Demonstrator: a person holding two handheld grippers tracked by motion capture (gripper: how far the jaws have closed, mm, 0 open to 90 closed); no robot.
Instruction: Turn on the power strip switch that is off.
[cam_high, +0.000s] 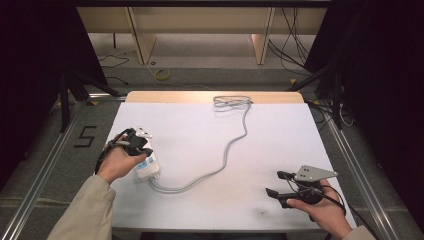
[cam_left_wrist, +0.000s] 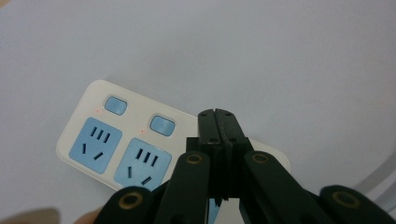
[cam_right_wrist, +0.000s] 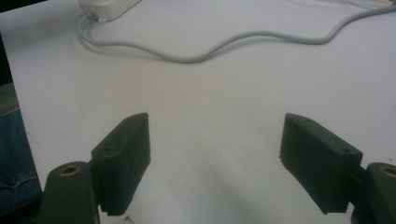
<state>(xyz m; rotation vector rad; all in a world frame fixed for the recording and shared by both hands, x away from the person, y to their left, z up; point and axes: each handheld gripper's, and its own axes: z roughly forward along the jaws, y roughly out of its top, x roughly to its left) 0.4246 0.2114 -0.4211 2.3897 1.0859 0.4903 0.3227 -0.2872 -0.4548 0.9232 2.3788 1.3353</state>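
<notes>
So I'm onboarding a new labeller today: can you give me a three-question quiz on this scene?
1. True or false: the left gripper is shut.
2. The right gripper is: A) open, holding nothing; B) clamped on the cable.
3. What colour are the sockets on the white plastic power strip?

Key: 1 true. 2 A. 3 blue, as are its switches; its long grey cable snakes across the white table.

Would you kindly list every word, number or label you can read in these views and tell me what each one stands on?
"5" - a large dark numeral on the grey floor left of the table.
Blue sticker on the white power strip by the left gripper: too small and blurred to read.
Power strip face in the left gripper view: sockets and switches, no legible text.
</notes>
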